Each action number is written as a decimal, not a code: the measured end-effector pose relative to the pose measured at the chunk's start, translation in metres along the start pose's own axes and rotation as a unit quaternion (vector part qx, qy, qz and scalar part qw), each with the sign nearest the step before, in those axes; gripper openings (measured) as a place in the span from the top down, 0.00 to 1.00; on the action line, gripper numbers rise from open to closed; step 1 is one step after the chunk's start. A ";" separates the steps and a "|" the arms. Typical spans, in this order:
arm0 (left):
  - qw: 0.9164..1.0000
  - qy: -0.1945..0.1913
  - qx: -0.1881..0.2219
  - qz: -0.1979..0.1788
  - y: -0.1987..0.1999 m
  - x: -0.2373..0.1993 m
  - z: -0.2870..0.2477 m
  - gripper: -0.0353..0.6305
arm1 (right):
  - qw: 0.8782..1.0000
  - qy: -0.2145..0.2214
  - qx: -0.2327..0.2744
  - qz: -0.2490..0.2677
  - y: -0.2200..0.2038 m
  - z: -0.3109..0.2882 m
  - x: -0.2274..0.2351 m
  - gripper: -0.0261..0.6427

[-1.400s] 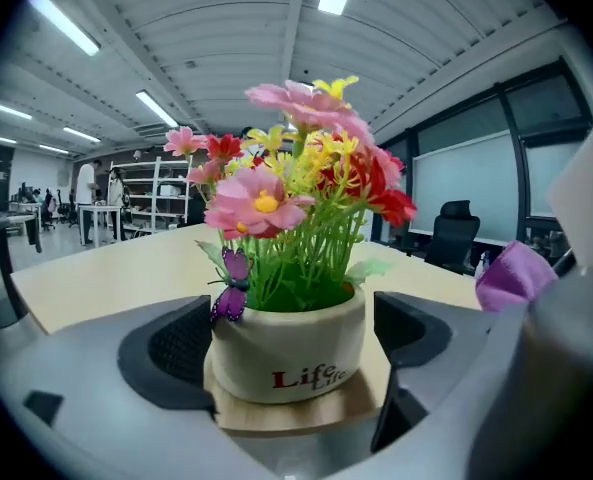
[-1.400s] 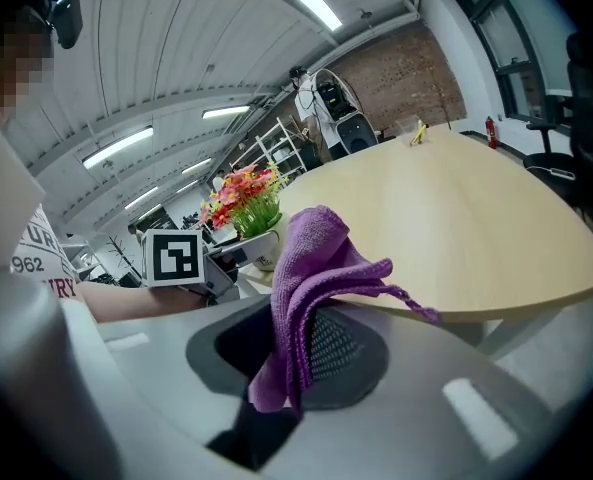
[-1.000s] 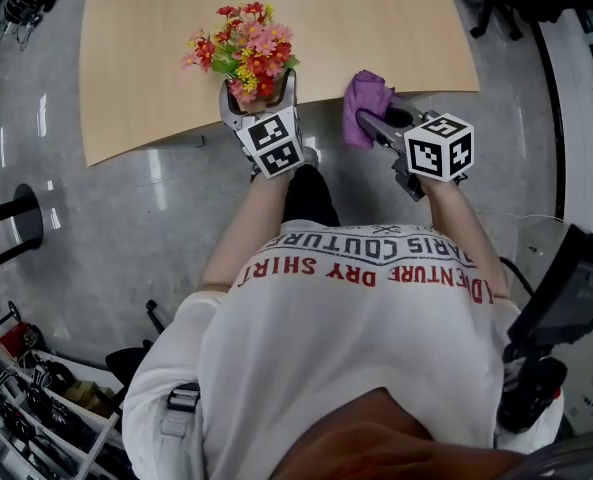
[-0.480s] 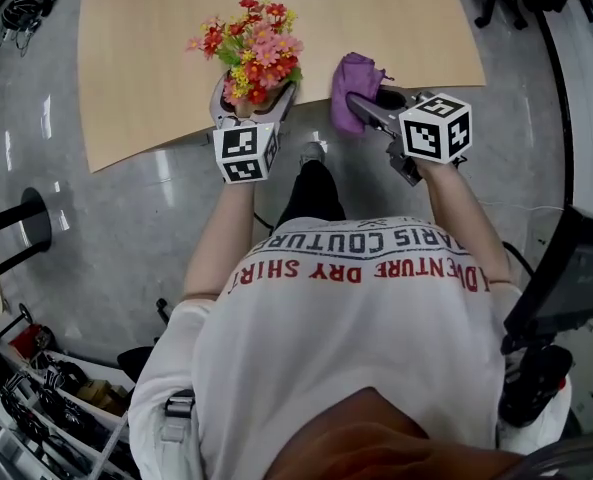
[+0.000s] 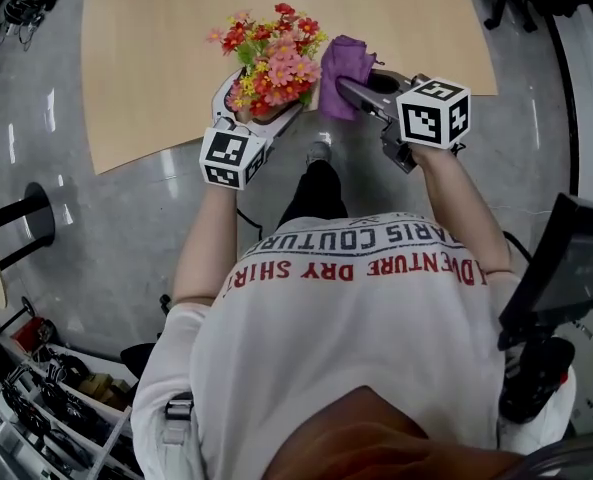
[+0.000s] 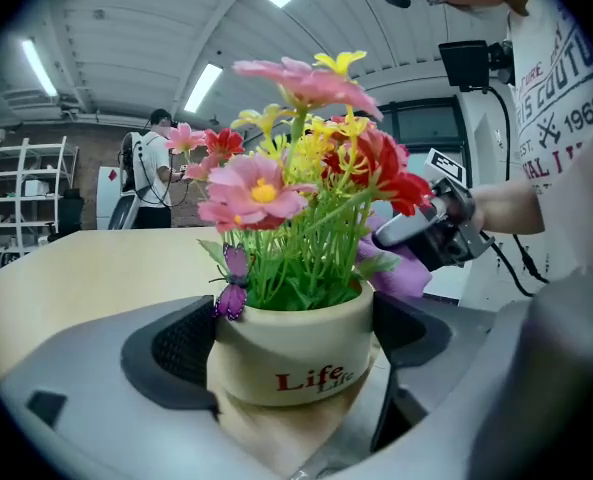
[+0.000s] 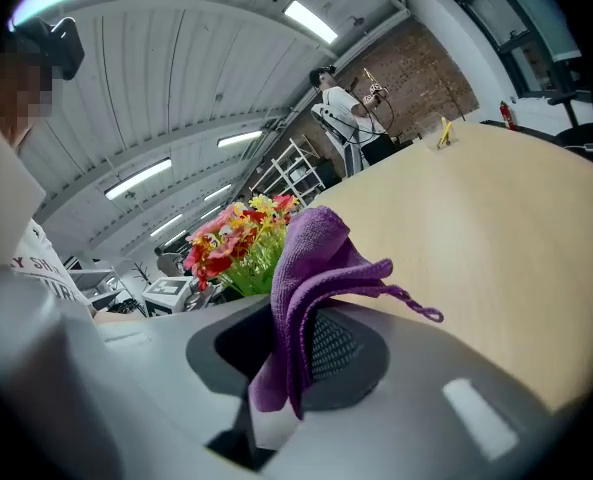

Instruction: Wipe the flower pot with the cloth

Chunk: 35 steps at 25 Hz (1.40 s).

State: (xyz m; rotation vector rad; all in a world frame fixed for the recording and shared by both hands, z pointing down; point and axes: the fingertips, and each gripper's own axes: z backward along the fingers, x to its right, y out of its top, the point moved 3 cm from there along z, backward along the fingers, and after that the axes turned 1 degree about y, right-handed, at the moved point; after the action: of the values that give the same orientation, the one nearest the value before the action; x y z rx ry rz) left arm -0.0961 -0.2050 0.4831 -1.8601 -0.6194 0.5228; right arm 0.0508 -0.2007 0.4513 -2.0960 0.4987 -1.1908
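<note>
Now your left gripper (image 5: 258,106) is clamping the flower pot (image 6: 291,353) at the table's (image 5: 156,48) near edge, your right gripper (image 5: 351,88) is pinching the cloth (image 5: 341,63) there too; wiping hard could be twisting the pot loose.

A pale wood-grain desk (image 5: 156,58) with a gently curved near edge stands on a glossy grey floor (image 5: 106,228). A cream flower pot (image 6: 296,353) is at the desk's near edge; whether its base rests on the wood cannot be told.
</note>
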 end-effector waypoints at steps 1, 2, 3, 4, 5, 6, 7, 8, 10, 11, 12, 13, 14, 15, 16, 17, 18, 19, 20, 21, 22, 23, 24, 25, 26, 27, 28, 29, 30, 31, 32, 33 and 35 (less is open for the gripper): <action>1.000 -0.004 0.002 -0.001 0.001 0.000 0.002 0.21 | 1.000 0.004 0.003 -0.001 0.004 -0.002 -0.003 0.87; 1.000 -0.006 0.005 -0.001 0.002 0.001 0.004 0.21 | 1.000 0.008 0.005 -0.001 0.006 -0.005 -0.005 0.87; 1.000 -0.006 0.007 -0.001 0.004 0.002 0.005 0.21 | 1.000 0.012 0.004 -0.001 0.008 -0.007 -0.007 0.87; 1.000 -0.005 0.008 -0.001 0.006 0.003 0.007 0.21 | 1.000 0.015 0.002 -0.001 0.009 -0.009 -0.008 0.87; 1.000 -0.005 0.009 -0.001 0.007 0.005 0.008 0.21 | 1.000 0.018 0.000 0.000 0.010 -0.012 -0.010 0.87; 1.000 -0.006 0.011 -0.002 0.009 0.005 0.008 0.21 | 1.000 0.021 -0.003 0.001 0.010 -0.014 -0.011 0.87; 1.000 -0.007 0.012 -0.003 0.011 0.006 0.009 0.21 | 1.000 0.024 -0.007 0.004 0.010 -0.016 -0.012 0.87; 1.000 -0.008 0.013 -0.003 0.012 0.006 0.010 0.21 | 1.000 0.025 -0.011 0.007 0.010 -0.019 -0.013 0.87; 1.000 -0.009 0.013 -0.005 0.013 0.005 0.011 0.21 | 0.999 0.021 -0.022 0.013 0.008 -0.024 -0.011 0.87; 1.000 -0.009 0.013 -0.005 0.013 0.004 0.010 0.21 | 0.999 0.020 -0.027 0.014 0.006 -0.027 -0.009 0.87; 1.000 -0.008 0.014 -0.005 0.012 0.002 0.010 0.21 | 0.999 0.021 -0.030 0.013 0.004 -0.030 -0.006 0.87; 1.000 -0.008 0.016 -0.005 0.011 0.001 0.009 0.21 | 0.999 0.022 -0.032 0.011 0.003 -0.033 -0.003 0.87; 1.000 -0.010 0.019 -0.006 0.010 0.001 0.008 0.21 | 0.999 0.025 -0.035 0.012 0.001 -0.035 -0.001 0.87; 1.000 -0.014 0.021 -0.006 0.009 0.001 0.008 0.21 | 0.999 0.026 -0.039 0.013 0.001 -0.036 0.001 0.87; 1.000 -0.019 0.023 -0.008 0.009 0.001 0.008 0.21 | 0.999 0.024 -0.046 0.015 0.000 -0.037 0.003 0.87; 0.999 -0.022 0.021 -0.009 0.009 0.001 0.008 0.21 | 0.998 0.017 -0.055 0.018 -0.001 -0.038 0.006 0.87; 0.999 -0.024 0.018 -0.010 0.010 0.000 0.008 0.21 | 0.997 0.005 -0.068 0.022 -0.003 -0.041 0.011 0.87; 0.999 -0.027 0.016 -0.011 0.011 0.000 0.009 0.21 | 0.996 -0.009 -0.083 0.029 -0.007 -0.043 0.016 0.87; 0.999 -0.030 0.016 -0.012 0.012 0.001 0.009 0.21 | 0.994 -0.024 -0.099 0.037 -0.012 -0.046 0.020 0.87; 0.999 -0.033 0.018 -0.013 0.014 0.001 0.009 0.21 | 0.992 -0.036 -0.113 0.046 -0.015 -0.048 0.023 0.88; 0.999 -0.035 0.018 -0.014 0.015 0.001 0.009 0.21 | 0.990 -0.047 -0.125 0.054 -0.018 -0.049 0.025 0.88; 0.999 -0.037 0.018 -0.015 0.015 0.001 0.010 0.21 | 0.987 -0.057 -0.136 0.063 -0.019 -0.051 0.027 0.88; 0.999 -0.039 0.019 -0.016 0.014 0.000 0.009 0.21 | 0.984 -0.065 -0.146 0.073 -0.021 -0.053 0.029 0.88; 0.999 -0.041 0.021 -0.017 0.011 -0.001 0.009 0.21 | 0.982 -0.072 -0.156 0.083 -0.022 -0.055 0.031 0.88; 0.999 -0.043 0.021 -0.017 0.007 -0.002 0.007 0.21 | 0.980 -0.075 -0.163 0.090 -0.022 -0.058 0.033 0.88; 0.999 -0.045 0.021 -0.018 0.003 -0.003 0.006 0.21 | 0.979 -0.075 -0.168 0.091 -0.023 -0.060 0.036 0.88; 0.999 -0.047 0.020 -0.019 0.001 -0.004 0.005 0.21 | 0.979 -0.074 -0.170 0.088 -0.024 -0.061 0.037 0.88; 0.998 -0.049 0.018 -0.019 0.001 -0.004 0.004 0.21 | 0.979 -0.072 -0.170 0.082 -0.024 -0.061 0.039 0.88; 0.998 -0.051 0.014 -0.019 0.002 -0.005 0.004 0.21 | 0.981 -0.069 -0.168 0.076 -0.024 -0.060 0.039 0.88; 0.999 -0.050 0.010 -0.019 0.004 -0.005 0.004 0.21 | 0.982 -0.066 -0.161 0.070 -0.024 -0.058 0.038 0.88; 0.999 -0.047 0.007 -0.018 0.006 -0.005 0.005 0.21 | 0.984 -0.064 -0.151 0.064 -0.022 -0.056 0.036 0.88; 0.999 -0.041 0.004 -0.018 0.006 -0.006 0.005 0.21 | 0.987 -0.062 -0.138 0.058 -0.020 -0.052 0.034 0.88; 1.000 -0.022 0.001 -0.013 0.004 -0.008 0.009 0.21 | 0.991 -0.061 -0.111 0.053 -0.017 -0.042 0.030 0.88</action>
State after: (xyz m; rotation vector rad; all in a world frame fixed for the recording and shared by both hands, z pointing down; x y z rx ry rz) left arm -0.1074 -0.2048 0.4769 -1.8399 -0.6710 0.5480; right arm 0.0296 -0.2225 0.4967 -2.2826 0.7036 -0.9771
